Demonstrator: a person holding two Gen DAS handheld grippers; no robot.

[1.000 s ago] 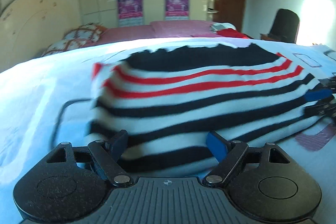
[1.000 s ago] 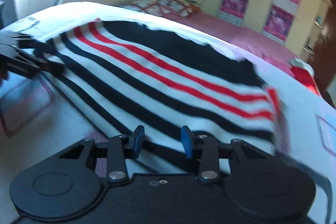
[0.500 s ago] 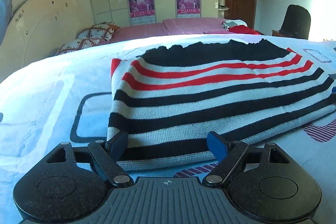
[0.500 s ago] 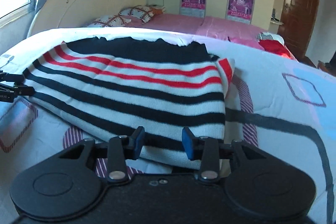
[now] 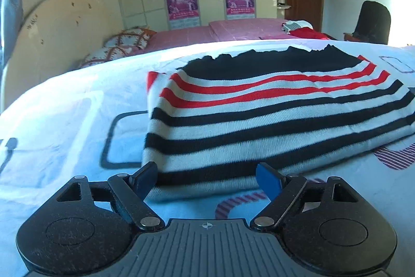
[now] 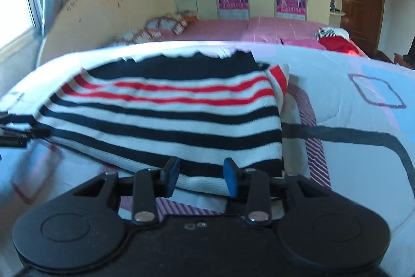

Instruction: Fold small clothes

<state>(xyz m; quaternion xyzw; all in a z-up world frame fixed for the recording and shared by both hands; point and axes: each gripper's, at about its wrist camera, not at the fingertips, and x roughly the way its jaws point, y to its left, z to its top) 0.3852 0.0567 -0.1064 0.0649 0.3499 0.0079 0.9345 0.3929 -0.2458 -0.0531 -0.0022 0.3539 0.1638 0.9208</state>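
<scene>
Thing to fold: A striped sweater [image 5: 272, 116] in black, white and red is laid flat on the bed cover [image 5: 64, 121]. It looks to be folded over once already, with a thick near edge.

Left gripper [image 5: 206, 179]: It is held wide, with nothing between its fingers. The near left corner of the sweater is seen just in front of it.

Right gripper [image 6: 201, 174]: It is held partly apart, narrower than the left one. The white near edge of the sweater [image 6: 166, 121] is seen between and just in front of its fingers. No squeeze on the cloth can be seen.

Step in hand: The two near corners are lined up for a grab, it is judged. The next fold has not been started.

Next move: Both grippers would need to be pushed a little forward and low, so that all the layers are caught. Then they would be closed and lifted together, and the near edge carried away to the far edge.

Hard to see: The far edge of the sweater is dark and jagged. Sleeves and neck cannot be made out. The sweater's right end is cut off in the left view. A dark thing at the left edge of the right view is blurred; it may be the other gripper.
</scene>
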